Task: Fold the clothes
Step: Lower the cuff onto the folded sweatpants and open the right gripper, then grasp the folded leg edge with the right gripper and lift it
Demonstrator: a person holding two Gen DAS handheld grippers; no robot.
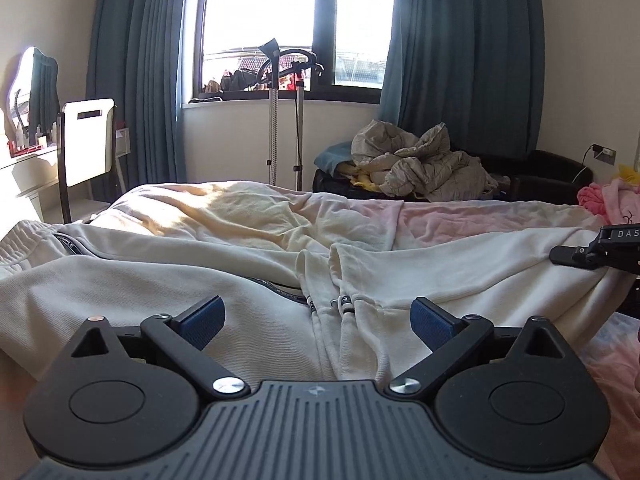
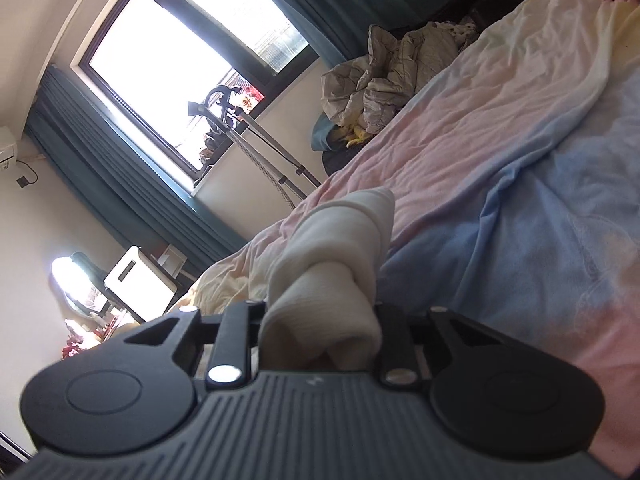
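— Hovering low, the left gripper [image 1: 318,322] has its blue pads [image 1: 202,320] spread wide over the cream hoodie [image 1: 160,276], holding nothing; the drawstrings [image 1: 344,306] lie right between them.

— And the right gripper [image 2: 320,320]?

— Pressed together on a bunched fold of that same cream fabric, lifted off the bedspread [image 2: 500,184]. The hoodie itself is spread across the bed, waistband off to the left.

— What worries you?

— That pinch looks thick and rolled. Pull hard and I'd guess it slips out, or drags the whole garment askew, since the left isn't pinning anything.

— Beyond that?

— A rumpled grey quilt [image 1: 420,160] near the window [image 1: 288,24], well clear.
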